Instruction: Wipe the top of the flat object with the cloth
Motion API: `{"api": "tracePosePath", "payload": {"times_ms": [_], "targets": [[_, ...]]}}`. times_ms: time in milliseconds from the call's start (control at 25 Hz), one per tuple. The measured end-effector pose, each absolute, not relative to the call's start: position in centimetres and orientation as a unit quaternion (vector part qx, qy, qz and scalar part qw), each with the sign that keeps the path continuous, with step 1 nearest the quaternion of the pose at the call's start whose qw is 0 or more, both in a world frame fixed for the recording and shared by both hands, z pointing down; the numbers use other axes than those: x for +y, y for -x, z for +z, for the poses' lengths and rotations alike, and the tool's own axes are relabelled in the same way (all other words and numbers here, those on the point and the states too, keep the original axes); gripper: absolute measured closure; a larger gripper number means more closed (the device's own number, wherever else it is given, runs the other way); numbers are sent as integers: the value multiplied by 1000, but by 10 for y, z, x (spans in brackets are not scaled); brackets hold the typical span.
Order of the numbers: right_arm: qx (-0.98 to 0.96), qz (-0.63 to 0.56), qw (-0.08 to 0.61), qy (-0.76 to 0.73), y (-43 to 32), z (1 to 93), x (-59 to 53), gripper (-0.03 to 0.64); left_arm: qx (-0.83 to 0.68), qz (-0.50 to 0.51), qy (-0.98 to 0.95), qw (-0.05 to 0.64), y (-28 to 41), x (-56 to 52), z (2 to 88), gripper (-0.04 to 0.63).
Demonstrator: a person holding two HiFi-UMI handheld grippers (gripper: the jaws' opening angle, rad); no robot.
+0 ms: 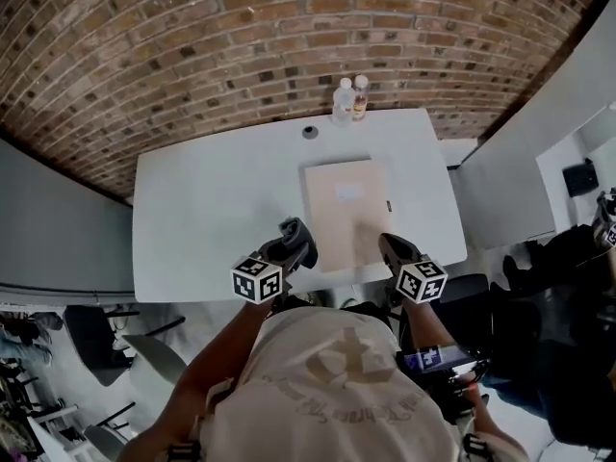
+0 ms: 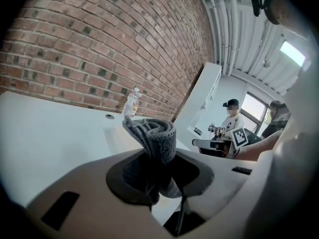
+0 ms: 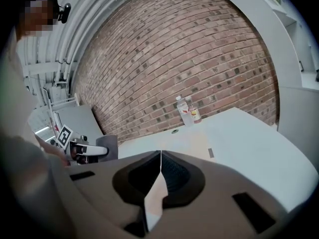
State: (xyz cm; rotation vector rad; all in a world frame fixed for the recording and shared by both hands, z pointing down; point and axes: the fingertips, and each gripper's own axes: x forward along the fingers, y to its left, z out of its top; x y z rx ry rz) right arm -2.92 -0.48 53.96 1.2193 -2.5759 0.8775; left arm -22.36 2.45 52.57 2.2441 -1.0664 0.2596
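Clamped in left gripper (image 2: 158, 178): grey cloth (image 2: 152, 138), rolled, soft and light, floppy at loose ends, so best gripped mid-roll. Right gripper (image 3: 160, 171) closed tight, nothing inside. Just ahead, on white table (image 1: 192, 219), beige board (image 1: 345, 210): flat, apparently thin and stiff, not yet touched by cloth; light pressure enough.

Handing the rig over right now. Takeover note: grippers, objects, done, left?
Left gripper: shut on the gray cloth, at the table's near edge, just left of the board.
Right gripper: shut, empty, by the board's near right corner.
Board: flat, mid-table; two bottles at the far edge.
Done: cloth in hand.
Left: set the cloth on the board, wipe its top.
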Motion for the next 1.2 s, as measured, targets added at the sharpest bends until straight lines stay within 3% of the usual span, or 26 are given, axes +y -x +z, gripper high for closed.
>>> {"api": "tracePosePath", "payload": {"times_ms": [520,1200], "targets": [[-850,295,114,-422,30,551,-35,595,-398,82,-847,341,236,-10,539,483],[-866,301,143,-372,-12,567,-109,594,-435,113,-843,296,160,-100,514,483]]}}
